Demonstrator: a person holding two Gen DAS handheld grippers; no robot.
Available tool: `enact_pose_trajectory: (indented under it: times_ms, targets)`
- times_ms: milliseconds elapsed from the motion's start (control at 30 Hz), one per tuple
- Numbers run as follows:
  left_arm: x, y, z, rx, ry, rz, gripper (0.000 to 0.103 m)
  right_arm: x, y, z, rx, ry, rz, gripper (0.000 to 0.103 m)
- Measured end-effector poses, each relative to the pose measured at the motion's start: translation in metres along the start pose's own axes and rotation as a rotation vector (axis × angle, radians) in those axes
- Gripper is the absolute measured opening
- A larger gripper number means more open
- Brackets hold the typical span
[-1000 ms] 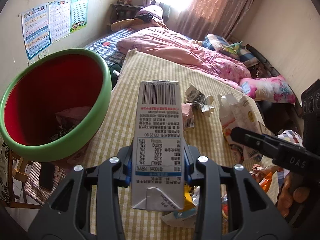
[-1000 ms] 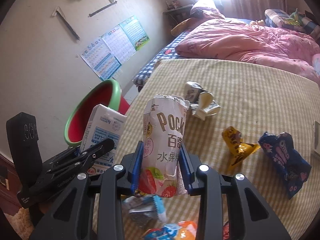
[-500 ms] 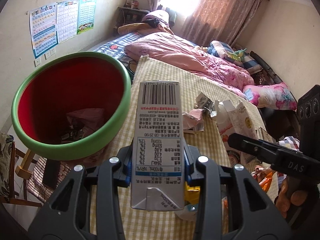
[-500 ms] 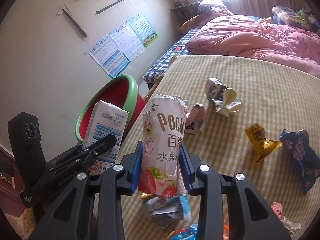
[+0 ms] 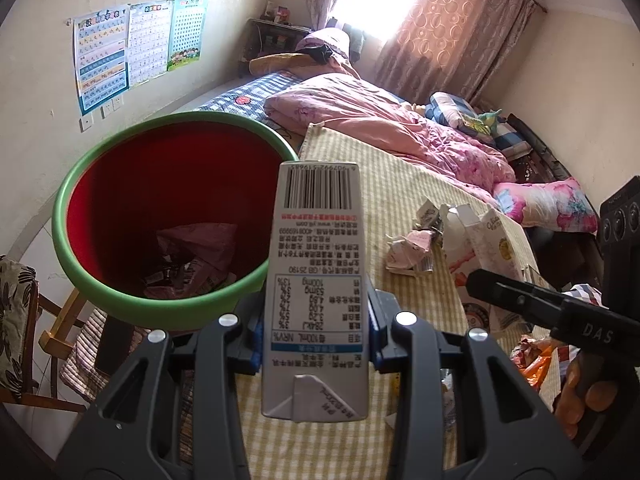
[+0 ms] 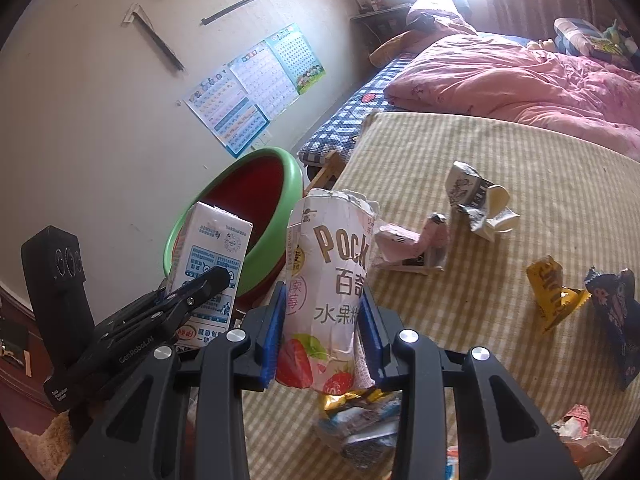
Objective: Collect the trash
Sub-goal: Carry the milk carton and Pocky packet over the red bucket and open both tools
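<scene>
cardboard milk carton (image 5: 318,276) clenched in left claw (image 5: 316,322), pocky box (image 6: 332,296) in right claw (image 6: 326,330), both probably bound for green-rimmed bin (image 5: 100,288).

The bin (image 5: 168,216) stands just left of the table (image 5: 400,184), wrappers (image 5: 192,256) inside it; the bed (image 5: 384,120) lies behind, possibly touching the table.

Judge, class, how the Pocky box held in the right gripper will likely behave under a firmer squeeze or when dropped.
The Pocky box is torn open at the top and already bowed between the right gripper pads, so it probably crushes easily. It looks like thin, empty card, likely light, and should drop without rolling.
</scene>
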State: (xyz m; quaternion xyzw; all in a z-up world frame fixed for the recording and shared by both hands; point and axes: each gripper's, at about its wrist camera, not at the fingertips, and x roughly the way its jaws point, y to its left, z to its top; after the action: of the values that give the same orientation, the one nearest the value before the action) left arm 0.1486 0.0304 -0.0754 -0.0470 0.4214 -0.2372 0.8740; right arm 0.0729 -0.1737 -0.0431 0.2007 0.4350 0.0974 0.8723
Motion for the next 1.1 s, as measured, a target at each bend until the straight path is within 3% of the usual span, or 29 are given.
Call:
enact_pose_trajectory:
  times_ms: [1100]
  targets:
    - [0.005,0.039,0.017,-0.001,-0.004,-0.001,0.036,0.035,0.036,0.018,-0.005,-0.022,-0.031,0.034]
